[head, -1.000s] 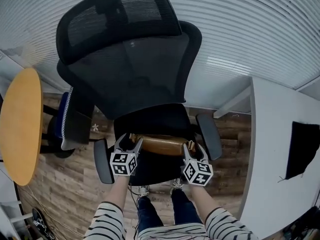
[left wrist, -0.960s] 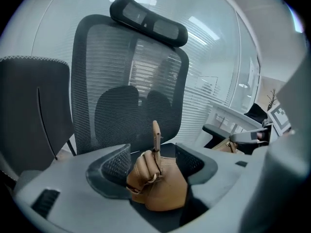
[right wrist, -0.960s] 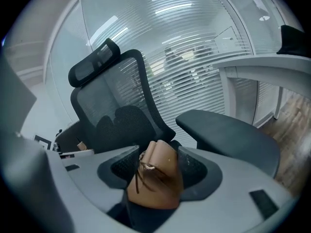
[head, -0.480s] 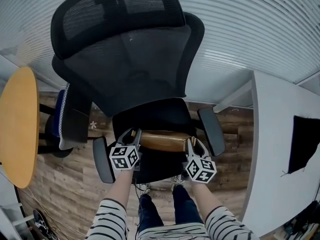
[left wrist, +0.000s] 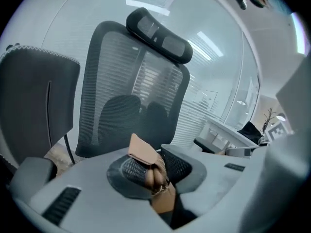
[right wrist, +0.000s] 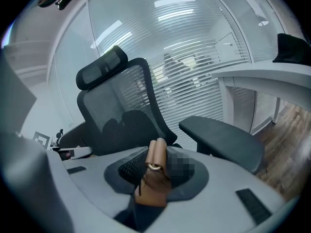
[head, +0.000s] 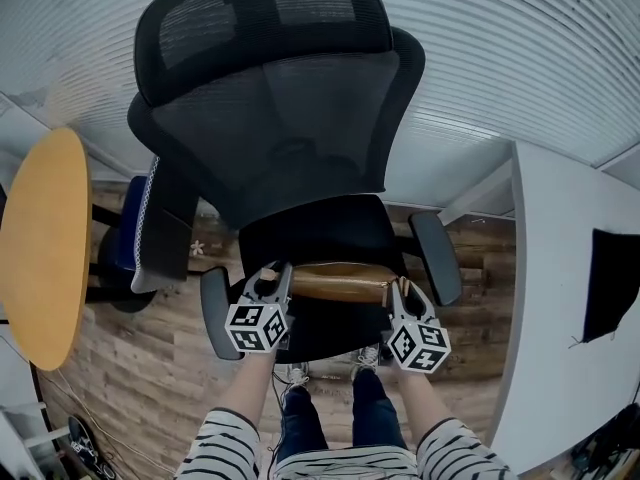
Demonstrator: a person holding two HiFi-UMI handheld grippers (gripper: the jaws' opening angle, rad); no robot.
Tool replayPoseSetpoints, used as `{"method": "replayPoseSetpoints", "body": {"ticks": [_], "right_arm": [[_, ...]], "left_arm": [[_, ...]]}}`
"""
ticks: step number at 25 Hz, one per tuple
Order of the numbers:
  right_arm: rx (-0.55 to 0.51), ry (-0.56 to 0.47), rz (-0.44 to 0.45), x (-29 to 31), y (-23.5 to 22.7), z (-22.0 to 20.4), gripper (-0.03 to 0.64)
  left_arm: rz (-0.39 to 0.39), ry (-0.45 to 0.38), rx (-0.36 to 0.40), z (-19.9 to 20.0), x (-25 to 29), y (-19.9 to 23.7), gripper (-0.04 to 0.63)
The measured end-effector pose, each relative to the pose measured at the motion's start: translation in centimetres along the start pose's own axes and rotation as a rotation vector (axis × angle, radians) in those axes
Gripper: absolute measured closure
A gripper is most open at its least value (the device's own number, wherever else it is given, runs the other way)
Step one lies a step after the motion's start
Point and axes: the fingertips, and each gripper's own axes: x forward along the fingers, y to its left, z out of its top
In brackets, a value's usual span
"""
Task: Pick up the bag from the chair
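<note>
Slatted blinds (head: 520,58) span the back wall, wood-plank floor (head: 150,368) below — round yellow table (head: 40,248) far left, white desk (head: 560,298) right, dark cloth (head: 610,283) at its right edge.

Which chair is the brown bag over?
The big black mesh chair in the middle: the bag is over its seat. The smaller chair at the left has no bag.

A wood-plank floor (head: 130,368) carries the black office chair (head: 290,158), a blue-seated chair (head: 128,236) just left of it, and the person's shoes (head: 292,374) in front; a white desk (head: 545,308) at right bears what may be a dark cloth (head: 610,283)
</note>
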Motion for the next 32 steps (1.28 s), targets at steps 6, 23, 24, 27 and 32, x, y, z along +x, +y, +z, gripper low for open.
{"method": "replayPoseSetpoints", "body": {"ticks": [6,23,24,27,32], "right_arm": [[-0.018,-0.049,0.064,-3.1,3.8,3.1,0.492],[-0.140,-0.154,0.164,-13.8,16.0,12.4,0.492],[-0.149,-0.164,0.169,-14.5,16.6,12.9,0.492],[-0.168,-0.196,0.179,-16.5,18.1,14.2,0.492],[-0.184,-0.246,0.192,-18.8,20.4,15.7,0.492]], "left_arm": [[-0.019,-0.100,0.007,4.4,-4.7,-0.7,0.514],[-0.025,-0.311,0.036,16.4,-20.4,-2.9,0.531],[-0.029,-0.322,0.039,17.0,-21.2,-3.0,0.531],[-0.040,-0.355,0.058,18.7,-23.4,-3.7,0.531],[-0.055,-0.399,0.098,21.1,-26.5,-4.3,0.531]]}}
